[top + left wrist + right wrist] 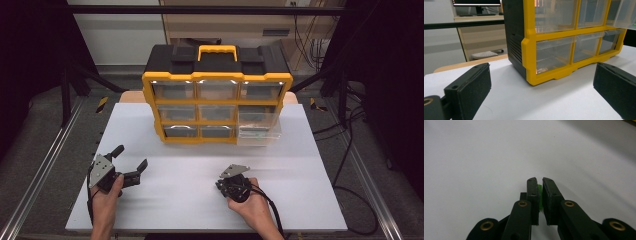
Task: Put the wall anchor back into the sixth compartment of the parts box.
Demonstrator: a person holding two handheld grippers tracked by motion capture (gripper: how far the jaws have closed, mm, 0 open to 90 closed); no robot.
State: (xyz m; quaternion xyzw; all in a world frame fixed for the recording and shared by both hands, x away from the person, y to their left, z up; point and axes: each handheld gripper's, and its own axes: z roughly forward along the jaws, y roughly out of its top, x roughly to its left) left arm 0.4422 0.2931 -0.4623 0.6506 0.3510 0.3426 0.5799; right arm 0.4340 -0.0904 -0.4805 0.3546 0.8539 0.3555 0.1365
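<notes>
Small green piece [540, 195] pinched between the nearly closed jaws of the right gripper [231, 181], near the white board's [300, 200] front edge. Left gripper [131, 161] spread wide, empty, near the front left corner. Yellow-black drawer cabinet [216, 95] at the back edge; right-column drawers [257, 125] pulled out, contents unclear.

Two black jaws of the right tool [540, 185] rise from the bottom edge, nearly closed, pinching a small, thin green object [540, 196] between their pads. Beneath them stretches a plain white bench [474, 157], shadowed toward the upper right.
</notes>
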